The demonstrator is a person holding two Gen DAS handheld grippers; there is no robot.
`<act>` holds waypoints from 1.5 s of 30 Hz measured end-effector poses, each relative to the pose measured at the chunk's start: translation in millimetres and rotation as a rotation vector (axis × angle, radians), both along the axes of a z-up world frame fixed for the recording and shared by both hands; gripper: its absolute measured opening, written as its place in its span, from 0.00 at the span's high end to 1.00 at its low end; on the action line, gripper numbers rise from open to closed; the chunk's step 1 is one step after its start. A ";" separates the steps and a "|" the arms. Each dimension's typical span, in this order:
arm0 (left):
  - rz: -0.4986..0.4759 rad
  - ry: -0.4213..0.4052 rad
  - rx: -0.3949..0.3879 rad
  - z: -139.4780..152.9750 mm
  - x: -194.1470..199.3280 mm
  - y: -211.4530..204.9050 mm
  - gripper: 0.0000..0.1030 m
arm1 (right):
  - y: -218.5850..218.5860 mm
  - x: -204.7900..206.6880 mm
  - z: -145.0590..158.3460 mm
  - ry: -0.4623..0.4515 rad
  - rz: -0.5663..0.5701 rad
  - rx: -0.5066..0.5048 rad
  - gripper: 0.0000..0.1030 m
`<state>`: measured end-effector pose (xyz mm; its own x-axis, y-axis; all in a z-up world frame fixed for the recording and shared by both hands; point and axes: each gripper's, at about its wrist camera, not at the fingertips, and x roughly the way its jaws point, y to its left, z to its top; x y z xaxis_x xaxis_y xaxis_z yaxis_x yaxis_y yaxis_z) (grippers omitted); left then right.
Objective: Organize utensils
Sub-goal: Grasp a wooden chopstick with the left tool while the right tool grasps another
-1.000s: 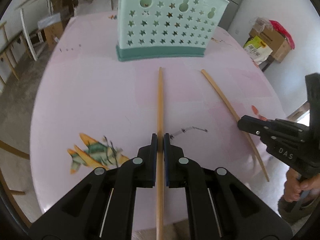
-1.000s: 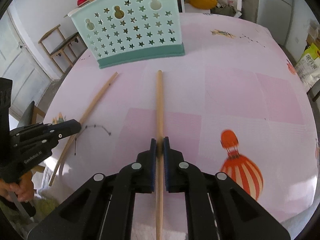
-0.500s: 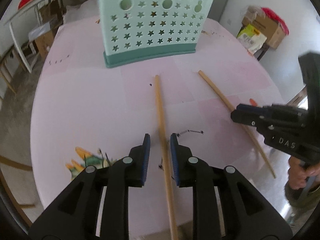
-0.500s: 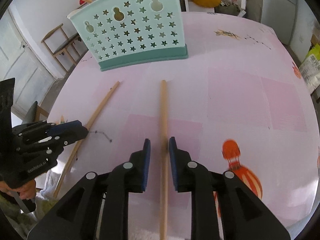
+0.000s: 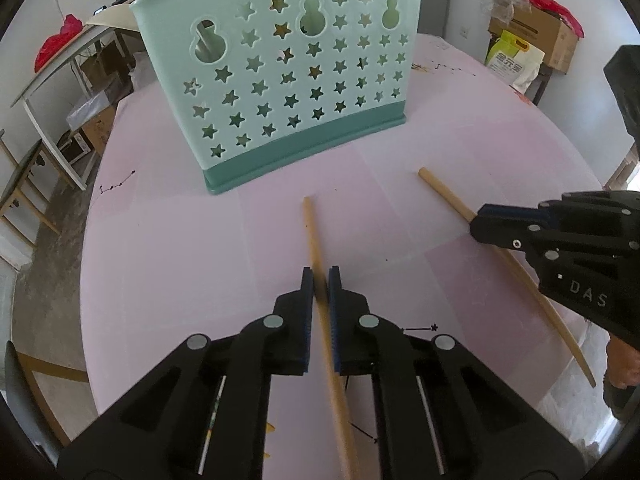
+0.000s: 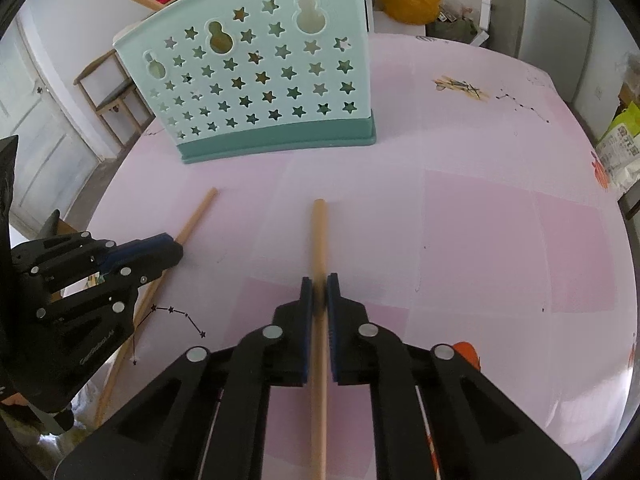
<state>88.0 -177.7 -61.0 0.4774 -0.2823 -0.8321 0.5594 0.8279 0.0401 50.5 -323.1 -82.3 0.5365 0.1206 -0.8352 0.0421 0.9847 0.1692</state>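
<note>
- Your left gripper (image 5: 320, 280) sits at the lower centre of the left wrist view, its jaws closing on a wooden chopstick (image 5: 316, 248) that runs between the blue pads; the gap is narrow and the pads press the stick.
- That chopstick leans slightly, its far tip pointing up the frame toward the mint-green utensil holder (image 5: 280, 80) and stopping short of the holder's darker base.
- Your right gripper (image 6: 319, 282) sits at the lower centre of the right wrist view, jaws closing on a second chopstick (image 6: 319, 236), which lies straight up the frame between the pads, gripped narrow.
- In the left wrist view your right gripper shows at the right edge, with its chopstick slanting from centre right down to the lower right.
- In the right wrist view your left gripper appears at the left edge, its chopstick slanting from centre left down to the lower left.
- The utensil holder stands upright on the pink surface (image 6: 480, 240) in the upper centre of both views, pierced with stars and gourd-shaped holes; more wooden sticks poke above its rim at the upper left of the right wrist view.
- The two chopsticks lie well apart from each other.
</note>
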 end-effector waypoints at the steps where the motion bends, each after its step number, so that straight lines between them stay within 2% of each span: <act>1: 0.000 -0.002 0.002 0.0 -0.6 -0.3 0.95 | 0.2 -1.7 0.0 0.003 0.001 0.003 0.93; 10: 0.000 -0.014 0.020 0.6 -6.2 -1.0 0.95 | 3.8 -12.8 0.1 0.027 0.025 0.021 0.92; 17: -0.006 -0.025 0.033 -0.2 -7.8 -3.8 0.95 | 9.2 -3.0 0.5 0.013 0.033 0.016 0.81; 45: -0.010 -0.029 0.039 -0.6 -7.2 -5.2 0.95 | 12.5 0.6 1.1 -0.004 0.024 -0.009 0.87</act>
